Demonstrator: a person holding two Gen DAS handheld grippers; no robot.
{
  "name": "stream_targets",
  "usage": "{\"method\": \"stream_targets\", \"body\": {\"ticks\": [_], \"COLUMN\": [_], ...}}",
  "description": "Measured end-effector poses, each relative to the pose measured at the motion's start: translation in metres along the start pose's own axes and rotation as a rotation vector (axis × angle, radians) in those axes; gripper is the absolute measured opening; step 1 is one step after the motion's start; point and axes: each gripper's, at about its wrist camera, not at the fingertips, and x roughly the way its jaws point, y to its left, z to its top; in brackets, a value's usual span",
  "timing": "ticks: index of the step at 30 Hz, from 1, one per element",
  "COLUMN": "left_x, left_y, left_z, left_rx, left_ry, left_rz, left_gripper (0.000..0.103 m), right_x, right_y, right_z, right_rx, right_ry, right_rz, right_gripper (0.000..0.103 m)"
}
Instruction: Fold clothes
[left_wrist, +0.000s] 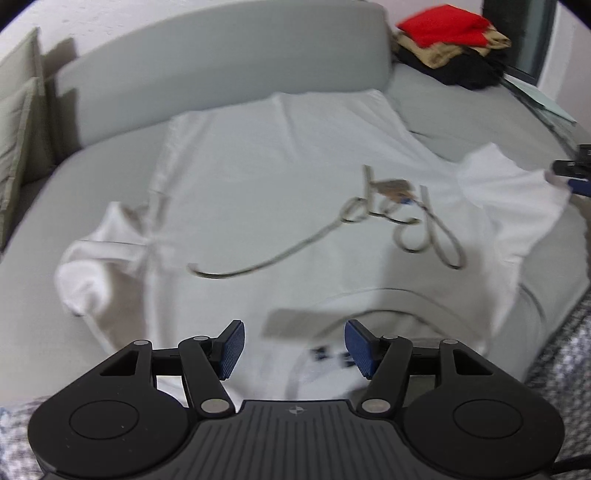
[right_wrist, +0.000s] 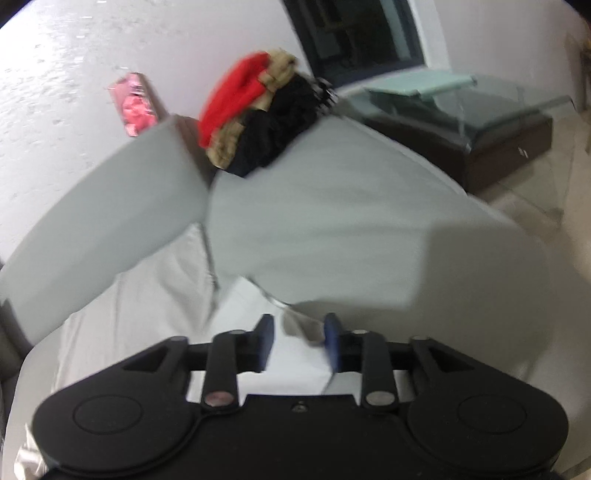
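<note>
Left wrist view: left gripper (left_wrist: 294, 349) spread wide above the collar of a white T-shirt (left_wrist: 280, 192), nothing between its blue ribbed pads (left_wrist: 232, 349).

The T-shirt lies flat, front up, on a smooth grey sofa seat (left_wrist: 461, 122), collar nearest the camera, hem toward the padded grey backrest (left_wrist: 221, 70); thin looping script print crosses the chest, both short sleeves spread outward, soft creases in the cloth. Right wrist view: right gripper (right_wrist: 300, 341) partly parted, jaws apart with no cloth pinched; white fabric lies below them, contact cannot be told through the blur. A heap of folded clothes (right_wrist: 258, 114), red over tan over black, sits at the far end of the seat. Beyond it, a glass-topped dark table (right_wrist: 480, 122).
</note>
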Motion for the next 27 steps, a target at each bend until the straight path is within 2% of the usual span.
{"method": "stream_targets", "body": {"ticks": [1,2,3,4,6,7,9,10,12,13,15,19,20,22,25,27], "left_x": [0.002,0.005,0.008,0.011,0.015,0.017,0.024,0.027,0.031,0.029,0.021,0.006,0.000,-0.011,-0.009,0.002], "left_y": [0.006,0.012,0.018,0.023,0.029,0.031,0.030,0.030,0.032,0.034,0.039,0.046,0.047,0.046,0.037,0.031], "left_z": [-0.001,-0.002,-0.001,0.000,0.002,0.003,0.003,0.001,-0.007,-0.011,-0.018,-0.025,-0.025,-0.023,-0.013,-0.008], "left_rx": [-0.008,-0.023,-0.045,-0.068,-0.088,-0.087,-0.058,-0.040,-0.020,-0.017,-0.019,-0.046,-0.055,-0.070,-0.046,-0.035], "left_ry": [-0.002,0.002,0.006,0.003,-0.028,-0.042,-0.035,-0.016,0.032,0.033,0.028,0.032,0.023,-0.006,-0.041,-0.035], "left_rz": [0.021,0.040,0.056,0.065,0.091,0.105,0.132,0.147,0.167,0.166,0.153,0.130,0.118,0.088,0.085,0.095], "left_gripper": [0.060,0.059,0.058,0.057,0.056,0.052,0.052,0.052,0.053,0.053,0.053,0.053,0.053,0.053,0.053,0.053], "right_x": [-0.004,-0.001,0.002,0.008,0.024,0.034,0.054,0.063,0.073,0.069,0.059,0.032,0.025,0.009,-0.002,-0.003], "right_y": [0.007,0.016,0.025,0.034,0.051,0.058,0.072,0.075,0.072,0.064,0.048,0.045,0.047,0.054,0.071,0.089], "right_z": [-0.002,-0.006,-0.011,-0.017,-0.031,-0.037,-0.050,-0.057,-0.072,-0.074,-0.075,-0.074,-0.074,-0.071,-0.066,-0.068], "right_rx": [-0.019,-0.056,-0.094,-0.122,-0.169,-0.189,-0.230,-0.250,-0.335,-0.335,-0.324,-0.332,-0.338,-0.337,-0.300,-0.291], "right_ry": [0.006,0.045,0.088,0.128,0.199,0.228,0.285,0.312,0.338,0.342,0.346,0.351,0.348,0.321,0.312,0.332], "right_rz": [0.031,0.073,0.116,0.148,0.182,0.183,0.186,0.148,-0.028,-0.072,-0.150,-0.204,-0.209,-0.166,0.001,0.105], "right_gripper": [0.033,0.025,0.007,0.003,0.003,0.003,0.004,0.005,0.004,0.000,0.000,0.000,0.003,0.007,0.017,0.018]}}
